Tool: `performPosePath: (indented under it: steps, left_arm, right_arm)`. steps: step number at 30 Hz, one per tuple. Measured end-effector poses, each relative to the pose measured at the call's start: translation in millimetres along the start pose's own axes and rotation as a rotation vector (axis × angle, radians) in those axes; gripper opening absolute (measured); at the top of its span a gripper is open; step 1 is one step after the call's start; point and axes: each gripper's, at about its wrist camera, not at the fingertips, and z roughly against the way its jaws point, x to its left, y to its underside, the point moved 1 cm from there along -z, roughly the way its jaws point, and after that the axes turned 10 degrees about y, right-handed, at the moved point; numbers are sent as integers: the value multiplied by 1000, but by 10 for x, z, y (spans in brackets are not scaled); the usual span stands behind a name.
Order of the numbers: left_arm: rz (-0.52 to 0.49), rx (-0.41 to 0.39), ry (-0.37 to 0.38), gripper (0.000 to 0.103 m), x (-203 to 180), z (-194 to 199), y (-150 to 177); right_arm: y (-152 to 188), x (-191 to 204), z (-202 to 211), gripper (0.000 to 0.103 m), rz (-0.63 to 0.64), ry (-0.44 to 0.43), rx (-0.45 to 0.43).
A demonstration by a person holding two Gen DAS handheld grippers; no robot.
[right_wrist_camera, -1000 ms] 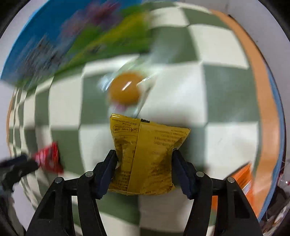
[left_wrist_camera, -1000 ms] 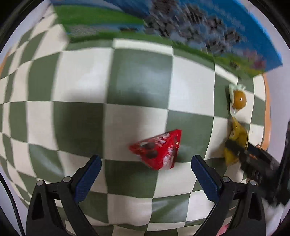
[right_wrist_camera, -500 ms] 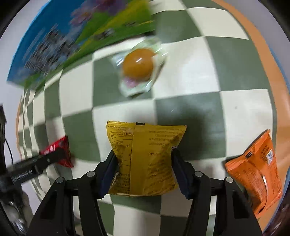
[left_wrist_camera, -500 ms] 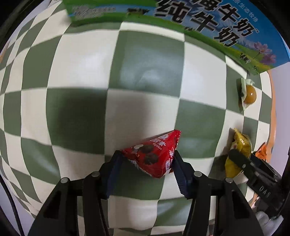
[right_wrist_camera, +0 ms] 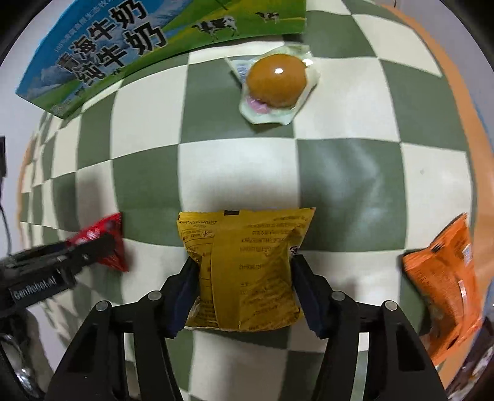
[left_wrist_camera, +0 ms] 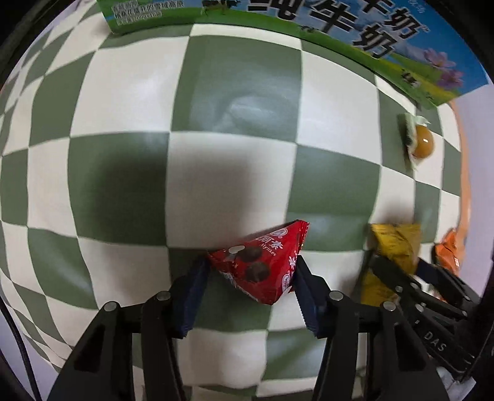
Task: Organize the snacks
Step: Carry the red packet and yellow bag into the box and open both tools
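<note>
The left gripper [left_wrist_camera: 251,277] is clamped on the red triangular snack pack [left_wrist_camera: 262,262], tip pointing upper right; the right gripper [right_wrist_camera: 244,277] clamps the yellow packet [right_wrist_camera: 244,268], long axis running away from the camera, above the checkered tabletop [right_wrist_camera: 234,172]

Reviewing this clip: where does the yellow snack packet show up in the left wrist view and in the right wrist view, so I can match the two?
Left wrist view: the yellow snack packet sits low at the right edge, clamped by the right gripper.
Right wrist view: it fills the lower centre, between that gripper's pads.
Shared landmark: the wrapped brown egg, lying beyond the packet on the checked cloth, near the milk carton.
</note>
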Motion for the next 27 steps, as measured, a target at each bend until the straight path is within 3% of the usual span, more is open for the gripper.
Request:
performPosePath:
  steps: [9, 14, 18, 21, 24, 27]
  left_arm:
    - [-32, -69, 90, 52, -292, 529, -52]
    - [-46, -123, 198, 52, -435, 1235, -378]
    - [-117, -215, 218, 52, -635, 1824, -823]
    - [-148, -285, 201, 52, -732, 2188, -1134]
    - [-172, -342, 134, 52, -744, 2440, -1428]
    - [-181, -352, 77, 52, -761, 2458, -1735]
  right_arm:
    - [-78, 122, 421, 58, -48, -191, -19]
    - [-559, 290, 1006, 58, -52, -264, -118]
    - [-937, 127, 1637, 58, -59, -307, -216]
    - [-1280, 127, 2017, 58, -49, -301, -301]
    - [-1665, 269, 2201, 58, -34, -257, -369]
    - [-2133, 404, 2147, 58, -27, -198, -381]
